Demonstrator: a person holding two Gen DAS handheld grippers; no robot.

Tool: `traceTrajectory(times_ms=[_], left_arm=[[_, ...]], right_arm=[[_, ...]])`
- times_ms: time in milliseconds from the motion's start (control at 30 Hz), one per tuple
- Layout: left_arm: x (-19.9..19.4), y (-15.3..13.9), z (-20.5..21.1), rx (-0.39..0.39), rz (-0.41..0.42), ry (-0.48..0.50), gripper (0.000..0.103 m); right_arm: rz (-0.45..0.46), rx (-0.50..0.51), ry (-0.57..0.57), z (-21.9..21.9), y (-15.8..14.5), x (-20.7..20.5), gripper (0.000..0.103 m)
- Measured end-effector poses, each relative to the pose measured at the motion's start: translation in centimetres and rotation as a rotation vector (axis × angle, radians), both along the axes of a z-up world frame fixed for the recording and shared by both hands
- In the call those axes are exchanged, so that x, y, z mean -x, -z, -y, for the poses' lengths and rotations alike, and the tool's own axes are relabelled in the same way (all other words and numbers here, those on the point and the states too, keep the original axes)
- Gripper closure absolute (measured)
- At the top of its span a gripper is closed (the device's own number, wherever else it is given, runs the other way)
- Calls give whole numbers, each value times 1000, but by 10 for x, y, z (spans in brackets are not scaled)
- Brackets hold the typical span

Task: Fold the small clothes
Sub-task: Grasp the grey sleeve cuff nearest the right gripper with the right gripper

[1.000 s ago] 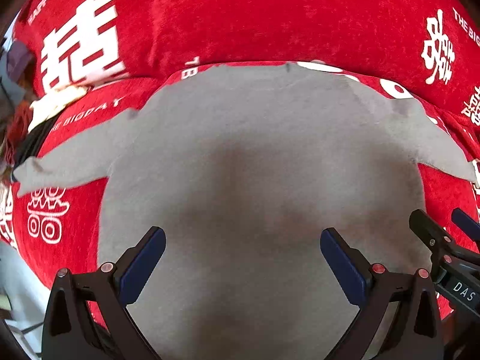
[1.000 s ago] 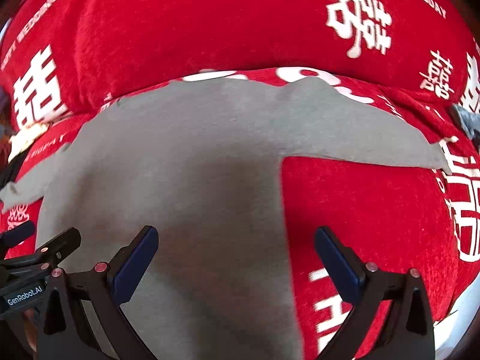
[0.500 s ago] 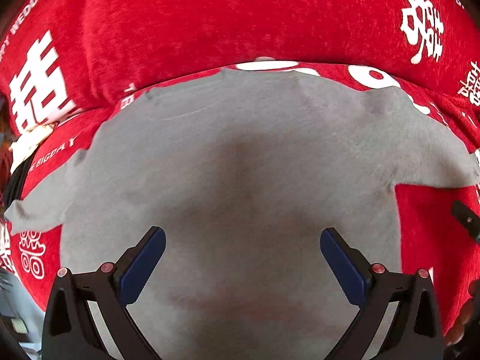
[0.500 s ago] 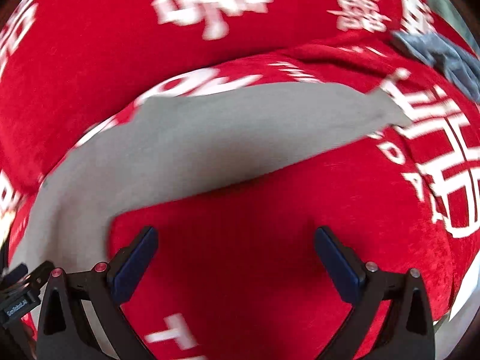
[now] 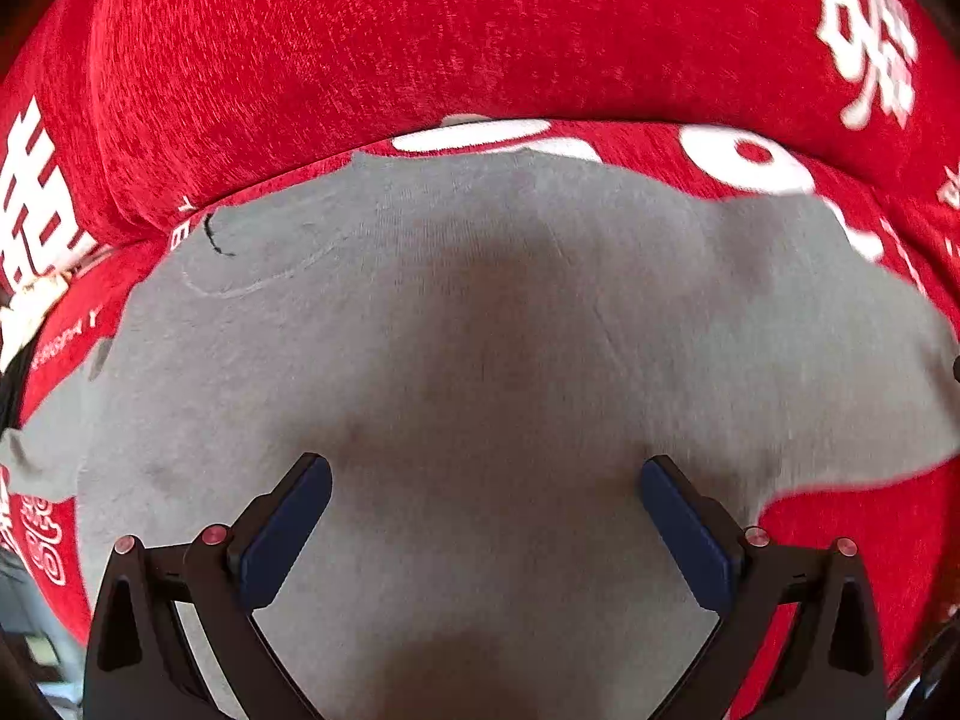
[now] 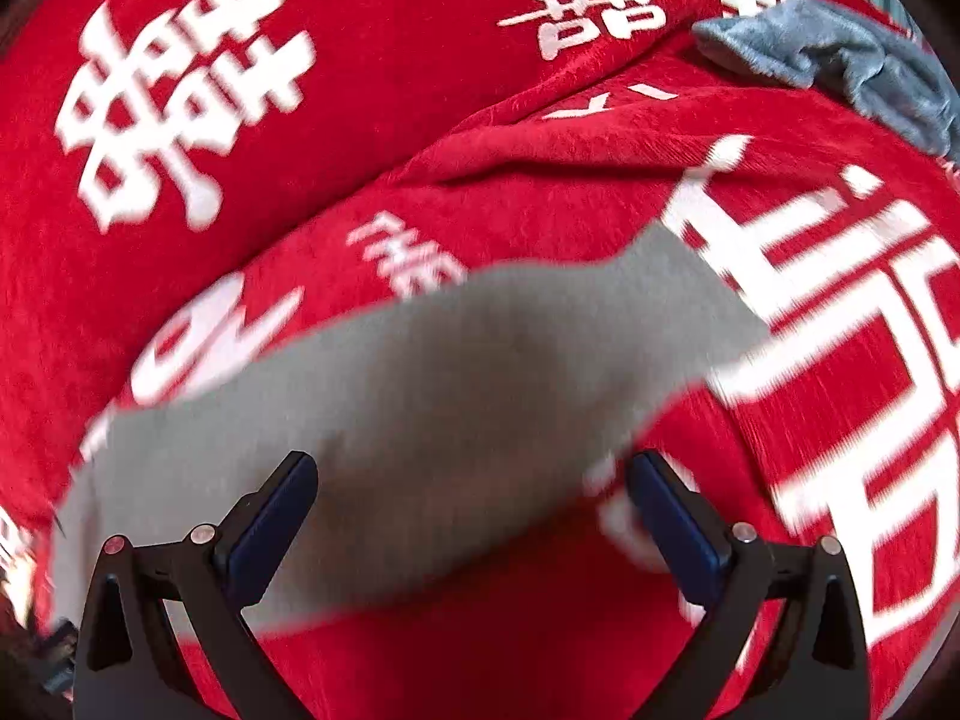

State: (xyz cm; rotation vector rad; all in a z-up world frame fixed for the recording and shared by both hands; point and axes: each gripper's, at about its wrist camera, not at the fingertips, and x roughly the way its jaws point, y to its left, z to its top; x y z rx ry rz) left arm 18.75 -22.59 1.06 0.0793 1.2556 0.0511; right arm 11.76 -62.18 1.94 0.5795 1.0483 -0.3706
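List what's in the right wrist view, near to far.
Right gripper, open → grey shirt sleeve lying on the red cover → blue-grey cloth at the far right.

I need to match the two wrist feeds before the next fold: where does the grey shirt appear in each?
Left wrist: the grey shirt fills the middle and lower picture, spread flat, running under the open left gripper.
Right wrist: only its sleeve shows, a blurred diagonal band from lower left to right of centre, above the open right gripper.
Shared landmark: the red cover with white characters.
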Motion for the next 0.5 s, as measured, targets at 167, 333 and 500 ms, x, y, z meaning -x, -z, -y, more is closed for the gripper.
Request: traceTrajectory(times_ms=[167,333,500], left_arm=[[-25,3,-7,55,-7,-80,0],[-36,7,-5,79,-14,-120,0],[-34,11,29,33,11,-55,0]], right_arm=[[71,-115,12,26,4,-10,90],[273,-107,47,26,-30,39,91],[226,-41,40,23,-20,42,91]])
